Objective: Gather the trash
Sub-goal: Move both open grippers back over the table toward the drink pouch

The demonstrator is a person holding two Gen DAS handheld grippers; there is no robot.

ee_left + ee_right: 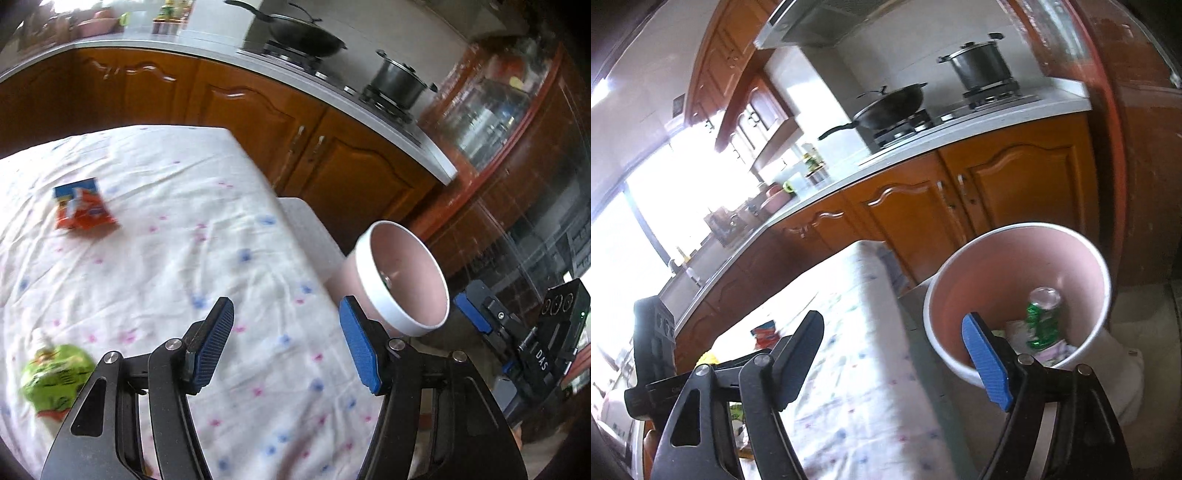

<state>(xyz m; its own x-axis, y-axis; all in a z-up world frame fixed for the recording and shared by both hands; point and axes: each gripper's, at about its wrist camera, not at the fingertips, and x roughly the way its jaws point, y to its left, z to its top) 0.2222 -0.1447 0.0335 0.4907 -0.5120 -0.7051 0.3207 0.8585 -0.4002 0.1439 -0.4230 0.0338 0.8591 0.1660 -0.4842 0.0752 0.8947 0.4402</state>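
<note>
Trash on the tablecloth [155, 280]: orange-blue packet [83, 208], green pouch [53, 376], lettering blurred.

Home kitchen. Glossy orange-brown wooden cabinet doors [1015, 184] under pale grey countertop [207, 55]; black wok [890, 107] and lidded dark steel pot [979, 64] on gas hob; metal range hood [820, 22] above; table with white floral cloth [177, 258].
</note>
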